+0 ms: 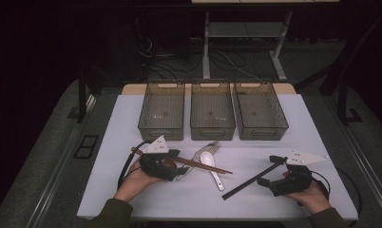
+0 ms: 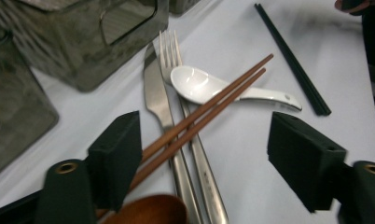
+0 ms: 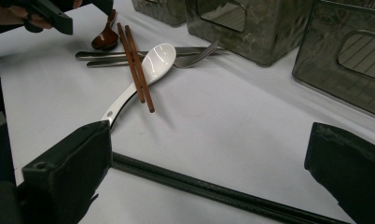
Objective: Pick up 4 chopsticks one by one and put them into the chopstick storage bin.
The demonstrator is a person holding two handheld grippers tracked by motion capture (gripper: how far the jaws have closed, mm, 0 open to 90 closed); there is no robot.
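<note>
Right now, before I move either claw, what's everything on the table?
bins: three, smoky clear plastic, in a row at the table's far side.
brown chopsticks: a pair, lying across the fork, knife and white spoon.
black chopsticks: a pair, between the right claw's open jaws.
white spoon: one, on the fork.
fork: one, steel, beside the knife.
knife: one, steel.
brown spoon: one, by the left claw.
left claw: open above the brown chopsticks.
right claw: open.

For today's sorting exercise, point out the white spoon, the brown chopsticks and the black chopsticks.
white spoon [image 2: 195, 84], left gripper view, on its bowl.
brown chopsticks [image 3: 135, 60], right gripper view, mid-length of the pair.
black chopsticks [image 1: 251, 180], high view, mid-length of the pair.
</note>
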